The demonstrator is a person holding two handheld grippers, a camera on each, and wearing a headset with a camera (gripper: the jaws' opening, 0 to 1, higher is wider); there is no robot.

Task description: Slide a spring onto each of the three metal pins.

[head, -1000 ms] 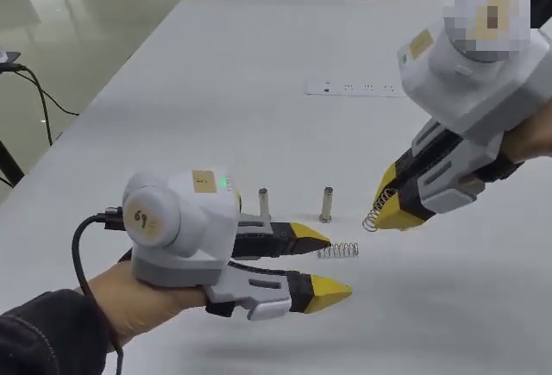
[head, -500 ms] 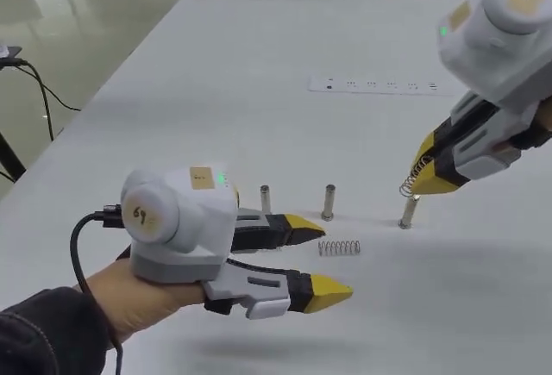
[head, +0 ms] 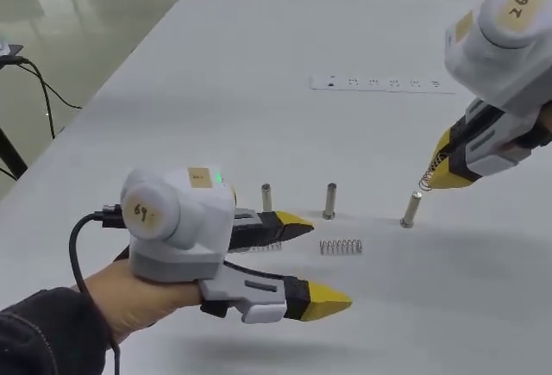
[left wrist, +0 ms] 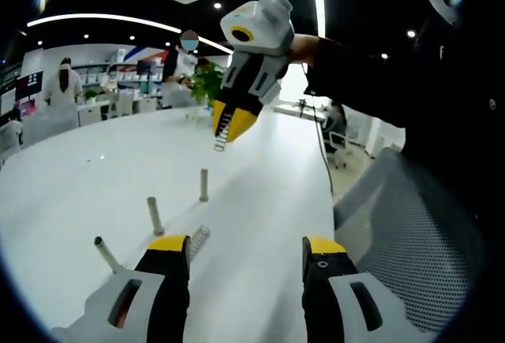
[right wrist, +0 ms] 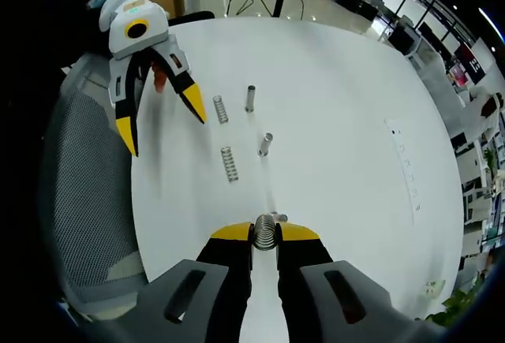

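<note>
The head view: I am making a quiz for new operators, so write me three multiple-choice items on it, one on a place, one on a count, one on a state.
1. Where is the spring that the right gripper holds?
A. In the air, close above the rightmost pin.
B. Flat on the table.
C. Slid fully onto a pin.

2. How many metal pins stand upright?
A. Two.
B. Three.
C. Five.

3. What state is the left gripper in?
A. Shut on a spring.
B. Shut on a pin.
C. Open, holding nothing.

Answers:
1 A: the spring hangs from the closed yellow tips just over that pin's top, not yet on it.
2 B: three pins stand in a row across the table.
3 C: its jaws stand wide apart with nothing gripped.
</note>
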